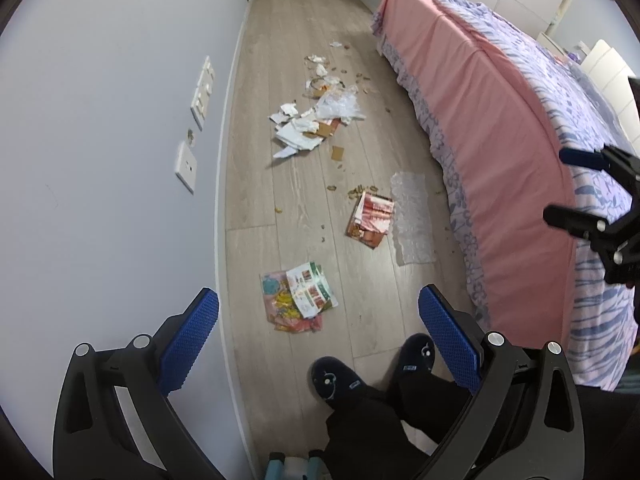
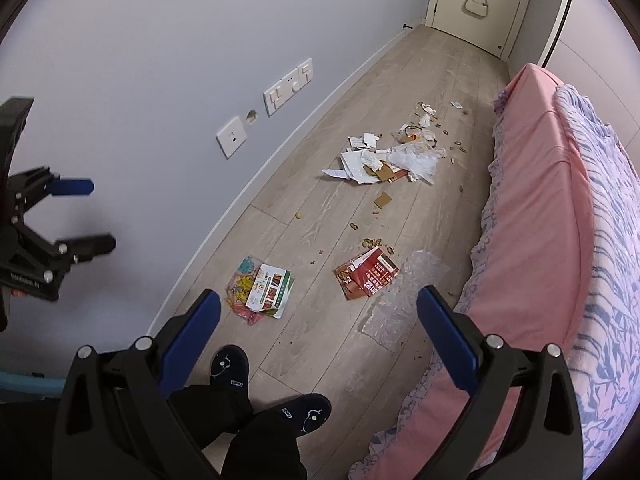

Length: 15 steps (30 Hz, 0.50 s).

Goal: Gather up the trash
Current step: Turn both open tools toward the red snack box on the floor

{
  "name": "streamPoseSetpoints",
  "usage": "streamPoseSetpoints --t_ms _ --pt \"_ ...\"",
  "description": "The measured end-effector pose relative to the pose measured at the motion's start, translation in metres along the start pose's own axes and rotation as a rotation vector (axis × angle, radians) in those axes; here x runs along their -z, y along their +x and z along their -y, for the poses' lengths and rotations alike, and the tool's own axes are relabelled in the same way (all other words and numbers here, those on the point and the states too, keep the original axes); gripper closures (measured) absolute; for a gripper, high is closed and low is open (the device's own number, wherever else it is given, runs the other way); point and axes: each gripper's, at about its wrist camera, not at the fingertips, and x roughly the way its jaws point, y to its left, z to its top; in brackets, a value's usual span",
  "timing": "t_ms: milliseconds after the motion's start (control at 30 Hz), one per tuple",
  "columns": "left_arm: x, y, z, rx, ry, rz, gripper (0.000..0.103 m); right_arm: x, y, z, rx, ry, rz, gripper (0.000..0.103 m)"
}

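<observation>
On the wooden floor (image 1: 304,208) between the grey wall (image 1: 100,160) and the pink bed (image 1: 492,128), trash lay scattered. Nearest the person's dark slippers (image 1: 332,380) sat a pile of colourful flyers (image 1: 298,298); a red packet (image 1: 370,216) lay further on, touching a clear plastic sheet (image 1: 412,216) beside the bed. Well beyond, a heap of white paper scraps (image 1: 300,132) and cardboard spread toward the door (image 2: 480,4), with nutshells strewn around. The left gripper (image 1: 318,312) and the right gripper (image 2: 318,312) hung above the floor, each with jaws spread wide and holding nothing
</observation>
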Motion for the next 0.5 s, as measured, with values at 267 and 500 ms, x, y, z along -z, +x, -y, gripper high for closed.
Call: streamPoseSetpoints --t_ms 267,500 --pt "0.000 0.035 -0.018 0.048 0.045 -0.014 0.006 -0.007 0.026 -0.002 0.046 0.075 0.002 0.007" --pt "-0.010 0.073 -0.012 0.070 0.090 -0.026 0.006 0.001 0.052 0.012 0.060 0.136 -0.002 0.007"
